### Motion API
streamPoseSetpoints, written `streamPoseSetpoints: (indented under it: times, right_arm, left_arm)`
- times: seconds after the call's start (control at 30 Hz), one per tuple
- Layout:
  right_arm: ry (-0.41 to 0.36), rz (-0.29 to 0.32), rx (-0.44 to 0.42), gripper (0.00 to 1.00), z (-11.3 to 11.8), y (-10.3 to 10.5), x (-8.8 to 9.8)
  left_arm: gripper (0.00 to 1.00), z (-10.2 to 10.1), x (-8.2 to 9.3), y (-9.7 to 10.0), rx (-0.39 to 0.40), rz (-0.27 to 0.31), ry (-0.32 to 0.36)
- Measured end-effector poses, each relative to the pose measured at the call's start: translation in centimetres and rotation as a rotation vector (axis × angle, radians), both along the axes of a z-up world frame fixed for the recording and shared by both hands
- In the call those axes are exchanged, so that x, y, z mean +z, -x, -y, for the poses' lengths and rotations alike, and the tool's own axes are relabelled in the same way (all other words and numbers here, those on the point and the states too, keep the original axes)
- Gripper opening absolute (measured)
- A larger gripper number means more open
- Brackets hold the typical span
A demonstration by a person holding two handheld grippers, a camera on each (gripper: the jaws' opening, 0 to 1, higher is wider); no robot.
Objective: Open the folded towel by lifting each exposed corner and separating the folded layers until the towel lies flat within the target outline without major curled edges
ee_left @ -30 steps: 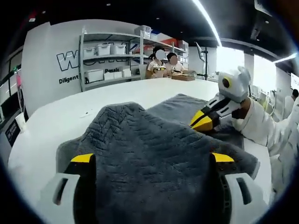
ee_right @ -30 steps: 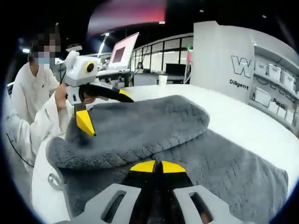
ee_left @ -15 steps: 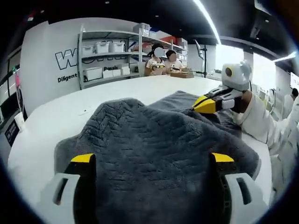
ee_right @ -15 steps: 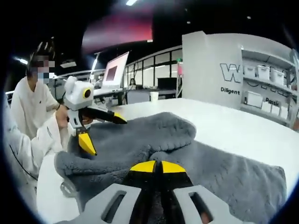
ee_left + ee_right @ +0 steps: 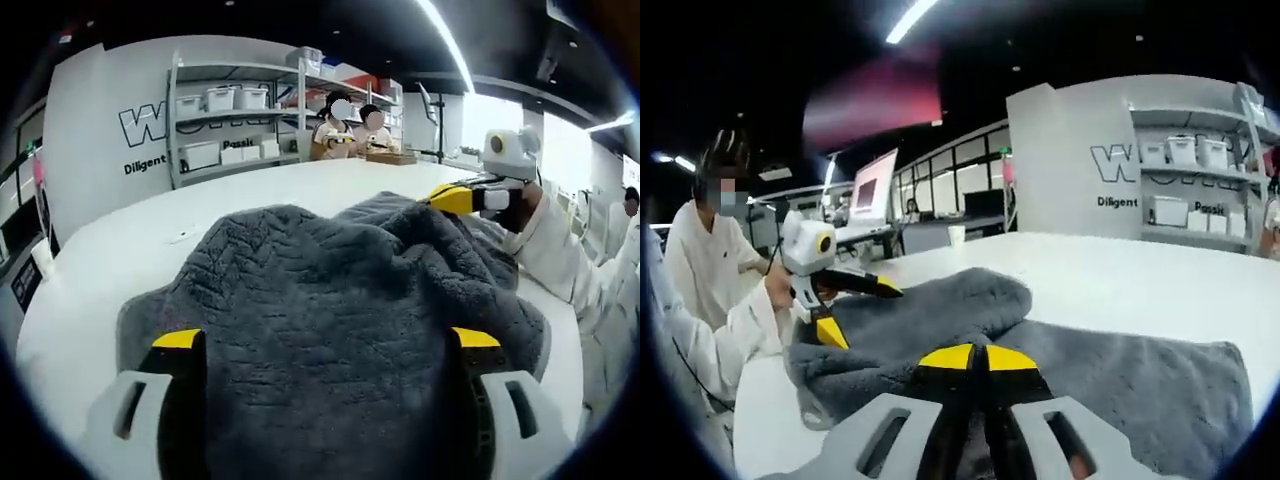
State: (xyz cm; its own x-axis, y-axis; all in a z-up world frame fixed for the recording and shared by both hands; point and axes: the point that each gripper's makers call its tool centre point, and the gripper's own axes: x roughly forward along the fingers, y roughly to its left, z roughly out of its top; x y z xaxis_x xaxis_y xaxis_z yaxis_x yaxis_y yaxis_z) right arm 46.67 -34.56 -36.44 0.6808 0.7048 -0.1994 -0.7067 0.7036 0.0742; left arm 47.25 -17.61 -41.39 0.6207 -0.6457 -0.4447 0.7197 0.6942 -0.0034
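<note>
A dark grey towel (image 5: 320, 290) lies bunched in folds on the white table (image 5: 130, 250). My left gripper (image 5: 327, 338) stands open, and the towel's near hump fills the space between its wide-set jaws. Coming in from the right, my right gripper (image 5: 450, 198) is shut on a towel layer and holds it raised. In the right gripper view, my right gripper (image 5: 978, 357) has its yellow tips together on the towel (image 5: 1140, 370). My left gripper (image 5: 862, 315) is open at the folded roll's left end, one jaw above it and one beside it.
The person (image 5: 710, 280) holding both grippers stands at the table's edge. Metal shelves with white bins (image 5: 230, 130) line the back wall, with two people (image 5: 350, 125) beyond the table's far end. A monitor (image 5: 868, 195) and a cup (image 5: 956, 236) stand farther off.
My right gripper has risen and pulled back, lifting the towel layer, so the fold bunches up higher. My left gripper stays open in the same place.
</note>
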Motion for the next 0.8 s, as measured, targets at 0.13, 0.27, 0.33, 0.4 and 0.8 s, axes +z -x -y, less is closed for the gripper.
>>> streamPoseSetpoints:
  times: [0.13, 0.27, 0.33, 0.4, 0.8]
  right_arm:
    - [-0.021, 0.003, -0.011, 0.00, 0.7, 0.4, 0.3]
    - [-0.030, 0.009, -0.034, 0.00, 2.0, 0.4, 0.5]
    - [-0.039, 0.001, -0.040, 0.00, 2.6, 0.5, 0.5]
    - [-0.038, -0.008, -0.038, 0.00, 3.1, 0.4, 0.5]
    - [0.088, -0.118, -0.037, 0.00, 4.4, 1.1, -2.7]
  left_arm:
    - [0.98, -0.1, -0.1, 0.0, 0.001, -0.002, -0.002]
    - [0.98, 0.0, -0.2, 0.0, 0.000, -0.005, -0.004]
    - [0.98, 0.0, -0.3, 0.0, 0.000, -0.007, -0.006]
    - [0.98, -0.1, -0.3, 0.0, 0.001, -0.009, -0.009]
    - [0.98, 0.0, -0.7, 0.1, -0.006, -0.020, -0.024]
